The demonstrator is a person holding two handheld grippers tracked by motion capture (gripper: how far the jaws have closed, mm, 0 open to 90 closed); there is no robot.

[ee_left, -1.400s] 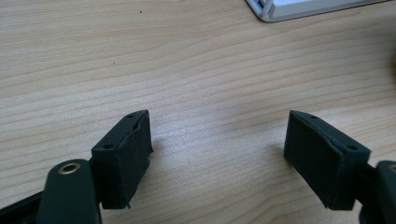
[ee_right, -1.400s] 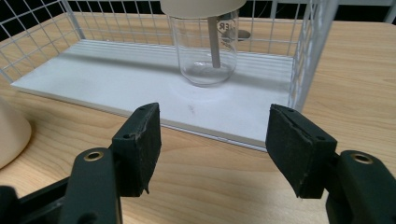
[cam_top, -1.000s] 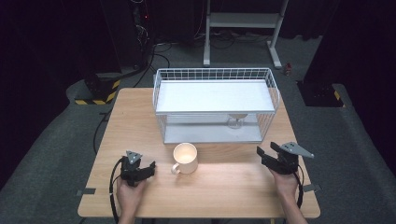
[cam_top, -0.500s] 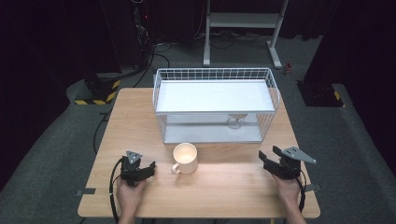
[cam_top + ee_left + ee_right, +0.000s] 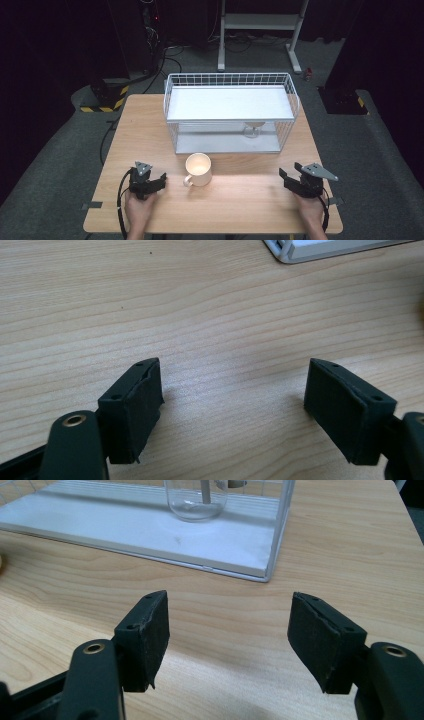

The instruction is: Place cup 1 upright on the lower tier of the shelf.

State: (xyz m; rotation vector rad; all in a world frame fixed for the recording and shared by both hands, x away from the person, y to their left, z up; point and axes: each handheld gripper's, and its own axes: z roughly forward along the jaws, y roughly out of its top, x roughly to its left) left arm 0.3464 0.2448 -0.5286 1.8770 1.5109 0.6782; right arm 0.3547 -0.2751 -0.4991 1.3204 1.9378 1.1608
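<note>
Mug [image 5: 199, 169] sits mid-bench near the front edge, handle toward the left gripper [image 5: 159, 181], which is nearer; right gripper [image 5: 285, 178] well apart. Both sets of fingers released, nothing between; right's just widening.
</note>
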